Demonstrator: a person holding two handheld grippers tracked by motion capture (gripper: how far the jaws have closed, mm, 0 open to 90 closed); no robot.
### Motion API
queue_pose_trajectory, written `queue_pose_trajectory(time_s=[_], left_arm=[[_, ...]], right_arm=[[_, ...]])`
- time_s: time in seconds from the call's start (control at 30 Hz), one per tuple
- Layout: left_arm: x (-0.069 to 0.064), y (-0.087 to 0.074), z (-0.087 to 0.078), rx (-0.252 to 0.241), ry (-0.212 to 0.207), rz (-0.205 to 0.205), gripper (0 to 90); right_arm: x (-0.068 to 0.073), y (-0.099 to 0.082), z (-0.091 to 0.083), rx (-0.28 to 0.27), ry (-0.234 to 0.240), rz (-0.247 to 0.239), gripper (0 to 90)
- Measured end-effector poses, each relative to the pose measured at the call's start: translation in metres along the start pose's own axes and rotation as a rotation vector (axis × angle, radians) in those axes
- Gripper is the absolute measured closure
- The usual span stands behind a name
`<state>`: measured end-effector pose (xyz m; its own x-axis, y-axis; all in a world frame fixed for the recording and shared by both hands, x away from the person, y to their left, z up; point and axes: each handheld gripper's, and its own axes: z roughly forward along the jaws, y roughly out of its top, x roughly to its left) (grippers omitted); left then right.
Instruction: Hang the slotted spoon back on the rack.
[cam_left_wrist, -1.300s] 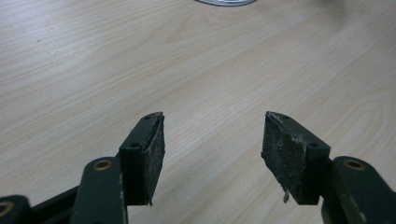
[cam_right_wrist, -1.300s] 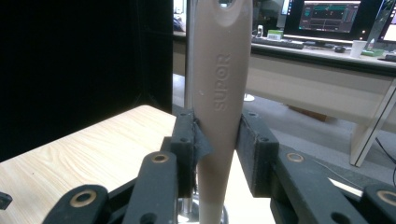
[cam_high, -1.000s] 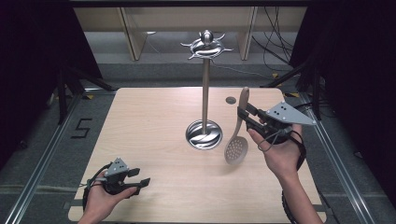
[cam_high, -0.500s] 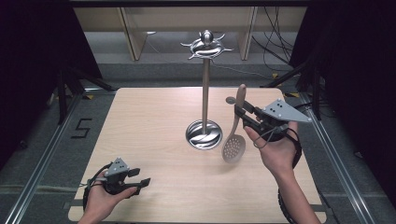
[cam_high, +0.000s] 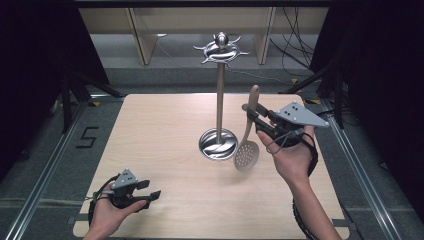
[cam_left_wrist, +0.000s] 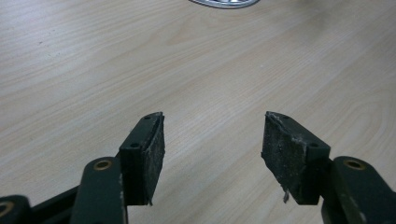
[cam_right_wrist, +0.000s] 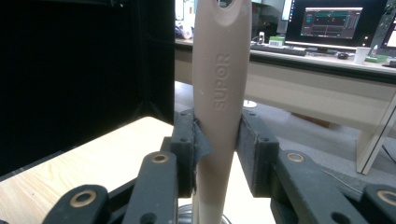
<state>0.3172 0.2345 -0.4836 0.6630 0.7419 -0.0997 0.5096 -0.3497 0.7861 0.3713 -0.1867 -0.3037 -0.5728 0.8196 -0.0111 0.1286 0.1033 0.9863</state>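
We hold the beige plastic slotted spoon (cam_high: 248, 139) upright, our right gripper (cam_high: 251, 116) clamped on its handle so the hanging hole can meet the tall steel utensil stand (cam_high: 219, 98) just beside it. Our left gripper (cam_high: 153, 189) rests with jaws apart, empty, over the wooden table (cam_high: 165, 130).

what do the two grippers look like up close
Both are black, with hinged arms on brass-coloured pivots and flat, worn black pads. The right gripper carries a grey three-cornered plate, as does the left gripper. A black cable loops from each. Forearms are bare.
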Motion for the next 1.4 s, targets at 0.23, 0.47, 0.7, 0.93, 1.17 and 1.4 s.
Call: queue_pose_trajectory(time_s=[0.23,0.47,0.7,0.93,1.17,1.4], left_arm=[[-0.003,0.0,-0.001,0.001,0.0,-0.031,38.3],[-0.002,0.0,-0.001,0.001,-0.01,-0.026,38.3],[-0.001,0.0,-0.001,0.001,-0.004,-0.016,38.3],[-0.002,0.0,-0.001,0.001,-0.011,-0.026,38.3],[-0.002,0.0,-0.001,0.001,-0.011,-0.027,38.3],[-0.002,0.0,-0.001,0.0,-0.01,-0.027,38.3]], right_arm=[[0.0,0.003,0.003,-0.005,-0.008,0.005,69.9],[0.001,0.007,0.007,-0.016,-0.003,-0.001,69.9],[0.002,0.01,0.012,-0.013,-0.007,-0.009,69.9],[0.004,0.013,0.016,-0.023,-0.008,-0.006,69.9],[0.006,0.015,0.018,-0.02,-0.008,-0.007,69.9],[0.009,0.017,0.022,-0.022,-0.008,-0.007,69.9]])
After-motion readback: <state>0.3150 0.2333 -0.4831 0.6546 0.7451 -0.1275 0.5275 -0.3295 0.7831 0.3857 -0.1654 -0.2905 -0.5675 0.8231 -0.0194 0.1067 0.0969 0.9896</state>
